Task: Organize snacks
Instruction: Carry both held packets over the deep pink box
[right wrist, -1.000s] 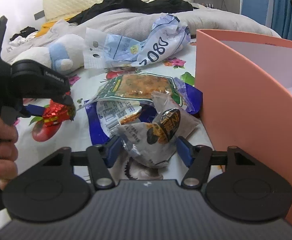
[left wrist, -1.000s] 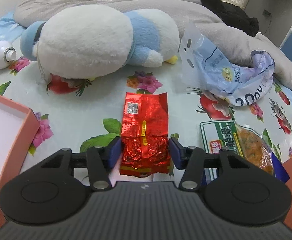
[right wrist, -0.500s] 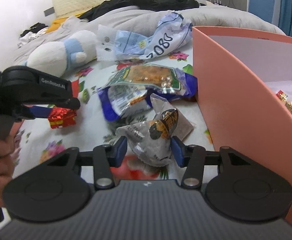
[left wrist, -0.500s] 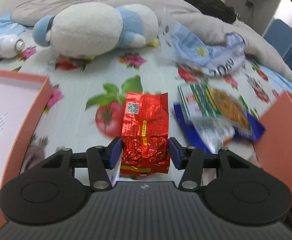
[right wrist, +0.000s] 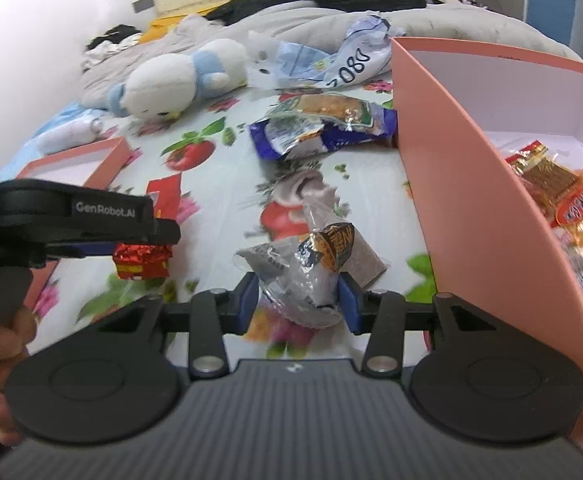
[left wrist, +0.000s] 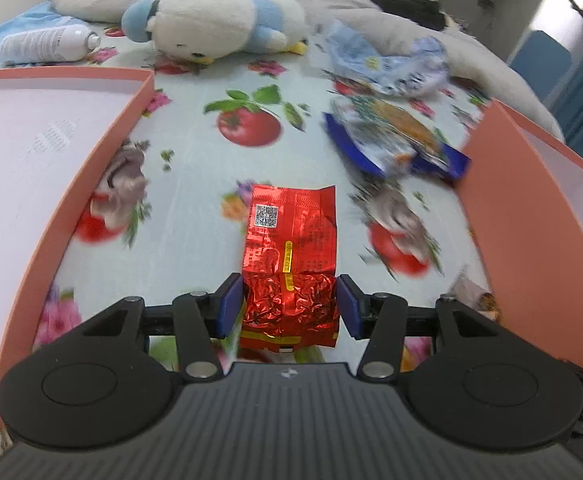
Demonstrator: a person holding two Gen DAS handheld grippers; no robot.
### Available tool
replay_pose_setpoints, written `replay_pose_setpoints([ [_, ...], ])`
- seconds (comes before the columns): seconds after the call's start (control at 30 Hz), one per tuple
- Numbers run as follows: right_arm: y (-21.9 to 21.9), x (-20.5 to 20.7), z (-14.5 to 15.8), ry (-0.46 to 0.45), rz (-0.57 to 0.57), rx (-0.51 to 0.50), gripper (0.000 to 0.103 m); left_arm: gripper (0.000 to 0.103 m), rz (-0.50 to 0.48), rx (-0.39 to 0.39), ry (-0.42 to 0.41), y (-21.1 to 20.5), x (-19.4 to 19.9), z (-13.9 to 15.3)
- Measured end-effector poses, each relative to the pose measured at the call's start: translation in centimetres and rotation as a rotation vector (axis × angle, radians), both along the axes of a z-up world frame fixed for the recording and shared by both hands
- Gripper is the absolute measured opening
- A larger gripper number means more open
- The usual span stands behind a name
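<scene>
Snacks are in both tongs, each lifted off the flowered bed sheet (left wrist: 195, 184). The left tongs (left wrist: 289, 304) are partly open and clamped on the crumpled lower end of a red foil packet (left wrist: 291, 256), whose long axis runs straight ahead from the pads. The right tongs (right wrist: 297, 300) have just been closing and now pinch a grey wrapped snack (right wrist: 307, 268), which bulges between the pads and sticks up and forward.

The relation that matters for the right hand's move is the orange box (right wrist: 463, 184): its tall wall stands just to the right of the grey snack, and packets (right wrist: 563, 204) already lie inside. The right hand is the nearer one to it; I judge the snack must rise over that wall before release. The left tongs (right wrist: 131, 240) hang well to the left, nearer the shallow orange lid (left wrist: 103, 152) at the bed's left edge. More bags (left wrist: 391, 140) lie loose by the box's far end, below a plush toy (left wrist: 215, 24).
</scene>
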State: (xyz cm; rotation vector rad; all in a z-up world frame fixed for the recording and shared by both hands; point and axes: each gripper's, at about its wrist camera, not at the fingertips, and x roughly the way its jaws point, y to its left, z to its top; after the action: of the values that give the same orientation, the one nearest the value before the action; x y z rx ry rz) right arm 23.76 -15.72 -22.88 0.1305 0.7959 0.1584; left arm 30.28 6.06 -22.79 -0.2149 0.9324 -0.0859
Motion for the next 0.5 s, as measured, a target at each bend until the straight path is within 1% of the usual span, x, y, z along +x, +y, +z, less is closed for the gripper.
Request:
replay_pose_setpoints([
  [0.07,-0.3,-1.4,0.4,-0.001,0.019,0.001,0.046,0.056,-0.010,0.008,-0.004,-0.4,-1.6,0.3],
  [0.17,-0.3,-3.0,0.6,0.008,0.047,-0.017,0.046,0.056,-0.006,-0.021,0.000,-0.5,-3.6,0.5],
  [0.27,-0.3,-4.5,0.6,0.008,0.080,-0.036,0.046,0.056,-0.010,-0.031,0.002,-0.7,-5.3,0.4],
  [0.33,-0.4,-5.2,0.5,0.012,0.097,-0.035,0.045,0.056,-0.015,-0.042,0.008,-0.8,-6.3,0.4],
  [0.43,-0.5,-6.0,0.7,0.007,0.115,-0.027,0.043,0.056,-0.036,-0.031,0.003,-1.2,-7.5,0.5],
  [0.5,-0.7,-6.2,0.9,0.001,0.121,-0.017,0.043,0.056,-0.035,-0.039,0.005,-1.2,-8.2,0.7],
])
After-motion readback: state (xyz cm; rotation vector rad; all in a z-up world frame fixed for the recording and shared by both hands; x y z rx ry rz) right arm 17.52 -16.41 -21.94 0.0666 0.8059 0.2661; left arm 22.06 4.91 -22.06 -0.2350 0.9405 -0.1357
